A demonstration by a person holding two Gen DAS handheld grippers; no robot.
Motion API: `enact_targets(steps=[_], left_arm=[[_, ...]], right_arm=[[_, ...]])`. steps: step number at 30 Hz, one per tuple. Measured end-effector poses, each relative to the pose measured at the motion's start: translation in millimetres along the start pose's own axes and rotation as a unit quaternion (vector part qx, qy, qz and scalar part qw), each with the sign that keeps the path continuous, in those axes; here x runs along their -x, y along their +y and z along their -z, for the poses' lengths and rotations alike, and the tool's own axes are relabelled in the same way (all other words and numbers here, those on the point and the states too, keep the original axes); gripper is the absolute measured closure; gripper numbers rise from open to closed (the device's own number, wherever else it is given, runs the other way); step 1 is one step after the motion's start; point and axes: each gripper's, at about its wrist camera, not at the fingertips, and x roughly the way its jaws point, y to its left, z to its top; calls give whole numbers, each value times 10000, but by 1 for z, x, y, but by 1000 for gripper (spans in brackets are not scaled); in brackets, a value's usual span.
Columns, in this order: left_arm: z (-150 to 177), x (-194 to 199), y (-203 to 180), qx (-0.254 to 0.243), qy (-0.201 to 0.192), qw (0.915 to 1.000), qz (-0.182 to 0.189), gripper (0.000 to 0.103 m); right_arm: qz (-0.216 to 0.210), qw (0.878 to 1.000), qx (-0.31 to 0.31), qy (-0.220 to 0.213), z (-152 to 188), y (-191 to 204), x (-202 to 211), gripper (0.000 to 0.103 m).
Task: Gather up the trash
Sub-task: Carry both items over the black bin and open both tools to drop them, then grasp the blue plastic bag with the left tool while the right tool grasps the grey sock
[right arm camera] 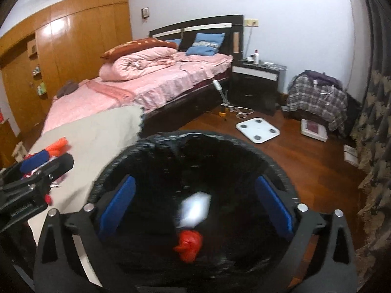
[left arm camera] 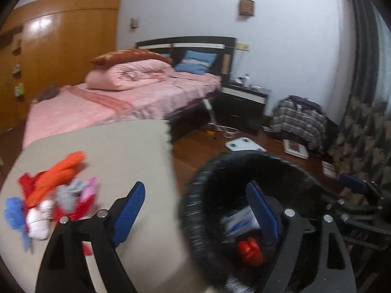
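Both my left tongs (left arm camera: pixel 195 210) and right tongs (right arm camera: pixel 195 202) gape empty; the crumpled scraps (left arm camera: pixel 48 195) look light, soft—I'd pinch the orange wad (left arm camera: pixel 58 175) mid-bulge.

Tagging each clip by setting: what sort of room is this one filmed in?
A lived-in bedroom: a bed with pink bedding and a rolled pink quilt, a dark bedside cabinet, and a white bathroom scale on the wooden floor.

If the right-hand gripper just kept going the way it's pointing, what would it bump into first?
Probably the trash inside the black bin: the open right gripper points down into it, toward a white wrapper and a red wad. Depth is unclear.
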Motion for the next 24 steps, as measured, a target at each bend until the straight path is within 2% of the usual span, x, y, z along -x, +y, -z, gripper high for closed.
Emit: enact_targets(steps=[7,10,14,20,24], left_arm=[[25,31,74,224,-22,9948,-993,20],[33,43,111,419,-33,9893,-1396,20],[47,56,167,745,37,9774,-1980,20],[57,60,225,1096,122,9605,-2555,21],[61,56,250,1239,190,9551,-2686,28]], right_arm=[[-675,9968,428,28,-7,76,-12,7],[-977,9933,619,-5,-10,111,-19,7],[-1311,9877,852,40,-10,156,-32,7],[-1625,9807,1086,34,-9,207,-49,7],[-1763,9767,1223,66,-7,231,-60,7]])
